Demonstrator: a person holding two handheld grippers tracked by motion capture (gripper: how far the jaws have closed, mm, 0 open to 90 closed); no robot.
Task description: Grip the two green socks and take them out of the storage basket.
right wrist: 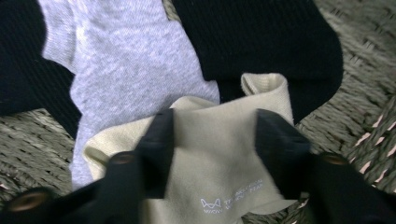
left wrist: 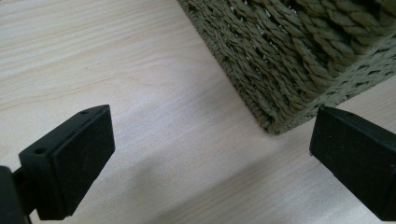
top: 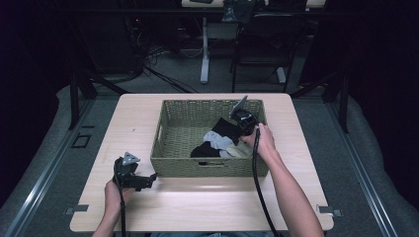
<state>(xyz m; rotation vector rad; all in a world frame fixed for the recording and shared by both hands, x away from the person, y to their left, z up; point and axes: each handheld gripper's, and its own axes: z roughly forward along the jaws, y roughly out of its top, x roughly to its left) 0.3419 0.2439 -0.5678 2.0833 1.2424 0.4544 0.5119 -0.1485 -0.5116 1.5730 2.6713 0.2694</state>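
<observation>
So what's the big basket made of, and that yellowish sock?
The basket looks woven from twisted grass or paper cord, dull olive green; you can see the braided strands. The cream sock looks like soft knitted fabric, probably cotton, with fine ribs and a small printed logo.

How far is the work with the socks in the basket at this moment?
Done: nothing yet; the table around the basket holds no sock. In hand: the right tool straddles the cream sock, whether gripped is unclear. Left: the grey sock and black socks. The left tool waits open.
</observation>
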